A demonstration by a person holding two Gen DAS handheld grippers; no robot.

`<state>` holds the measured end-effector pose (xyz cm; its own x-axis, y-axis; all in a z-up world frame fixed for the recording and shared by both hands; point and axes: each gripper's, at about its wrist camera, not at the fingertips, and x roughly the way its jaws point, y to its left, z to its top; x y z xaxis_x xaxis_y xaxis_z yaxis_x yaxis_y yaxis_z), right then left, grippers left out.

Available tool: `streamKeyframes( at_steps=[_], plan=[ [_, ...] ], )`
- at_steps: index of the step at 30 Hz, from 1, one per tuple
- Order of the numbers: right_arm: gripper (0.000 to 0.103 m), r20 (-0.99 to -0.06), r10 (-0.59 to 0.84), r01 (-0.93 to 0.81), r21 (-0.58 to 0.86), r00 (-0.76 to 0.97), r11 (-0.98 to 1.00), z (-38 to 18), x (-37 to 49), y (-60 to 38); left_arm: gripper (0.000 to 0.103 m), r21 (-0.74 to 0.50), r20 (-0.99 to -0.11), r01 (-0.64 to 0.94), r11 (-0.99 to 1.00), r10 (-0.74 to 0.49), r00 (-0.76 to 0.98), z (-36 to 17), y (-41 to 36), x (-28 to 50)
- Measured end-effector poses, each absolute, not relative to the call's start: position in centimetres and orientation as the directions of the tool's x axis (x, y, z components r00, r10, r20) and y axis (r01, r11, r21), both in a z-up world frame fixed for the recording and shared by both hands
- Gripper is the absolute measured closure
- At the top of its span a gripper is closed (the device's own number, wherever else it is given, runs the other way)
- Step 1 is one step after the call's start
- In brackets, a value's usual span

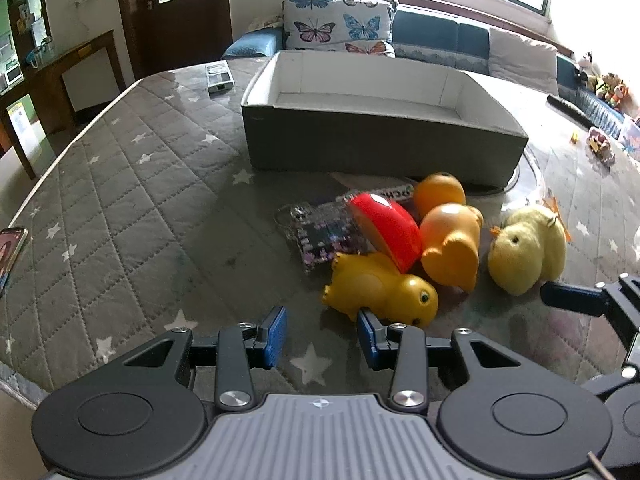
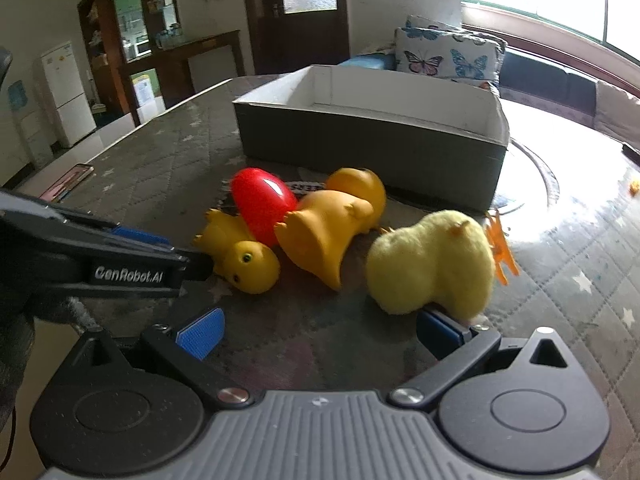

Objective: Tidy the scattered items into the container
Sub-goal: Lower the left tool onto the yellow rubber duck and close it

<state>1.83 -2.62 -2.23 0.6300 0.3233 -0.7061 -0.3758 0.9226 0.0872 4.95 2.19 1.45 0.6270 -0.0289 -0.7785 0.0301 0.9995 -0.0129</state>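
A grey open box (image 1: 380, 144) with a white inside stands on the quilted table; it also shows in the right wrist view (image 2: 368, 140). In front of it lie a yellow rubber dinosaur (image 1: 380, 292) (image 2: 244, 256), a red plastic piece (image 1: 388, 232) (image 2: 260, 204), an orange rubber duck (image 1: 452, 240) (image 2: 328, 228), a yellow plush chick (image 1: 528, 248) (image 2: 432, 264) and a clear patterned packet (image 1: 320, 232). My left gripper (image 1: 322, 334) is open, its right finger next to the dinosaur's head. My right gripper (image 2: 320, 332) is open, its right finger under the plush chick's near edge.
A phone (image 1: 10, 252) lies at the table's left edge. A remote-like device (image 1: 218, 76) lies left of the box, far side. Small toys (image 1: 600, 146) sit at the right. An orange clip (image 2: 500, 248) lies beside the chick. A sofa with butterfly cushions (image 1: 340, 24) stands behind.
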Motion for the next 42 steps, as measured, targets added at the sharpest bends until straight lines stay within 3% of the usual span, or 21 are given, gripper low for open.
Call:
streamKeyframes(
  at_steps=[5, 15, 22, 31, 42],
  plan=[
    [0.007, -0.697, 0.372, -0.430, 0.102, 0.612, 0.897, -1.8, 1.9, -1.8, 0.062, -0.049, -0.769, 0.064, 0.997, -0.078, 0.634, 2.1, 2.6, 4.9],
    [0.030, -0.690, 0.448, -0.503, 0.139, 0.569, 0.853, -1.4, 2.8, -0.2, 0.062, -0.115, -0.770, 0.113, 0.987, -0.161, 0.618, 2.4, 3.1, 6.0],
    [0.041, -0.691, 0.467, -0.525, 0.148, 0.551, 0.838, -1.8, 3.7, 0.7, 0.061, -0.153, -0.773, 0.129, 0.980, -0.200, 0.602, 2.3, 3.6, 7.2],
    [0.065, -0.698, 0.464, -0.527, 0.145, 0.546, 0.838, -2.5, 4.6, 1.4, 0.063, -0.217, -0.774, 0.155, 0.964, -0.267, 0.575, 1.9, 4.3, 7.9],
    [0.068, -0.695, 0.472, -0.530, 0.153, 0.542, 0.834, -2.6, 4.5, 1.3, 0.063, -0.234, -0.773, 0.136, 0.963, -0.269, 0.575, 1.8, 5.0, 7.4]
  ],
)
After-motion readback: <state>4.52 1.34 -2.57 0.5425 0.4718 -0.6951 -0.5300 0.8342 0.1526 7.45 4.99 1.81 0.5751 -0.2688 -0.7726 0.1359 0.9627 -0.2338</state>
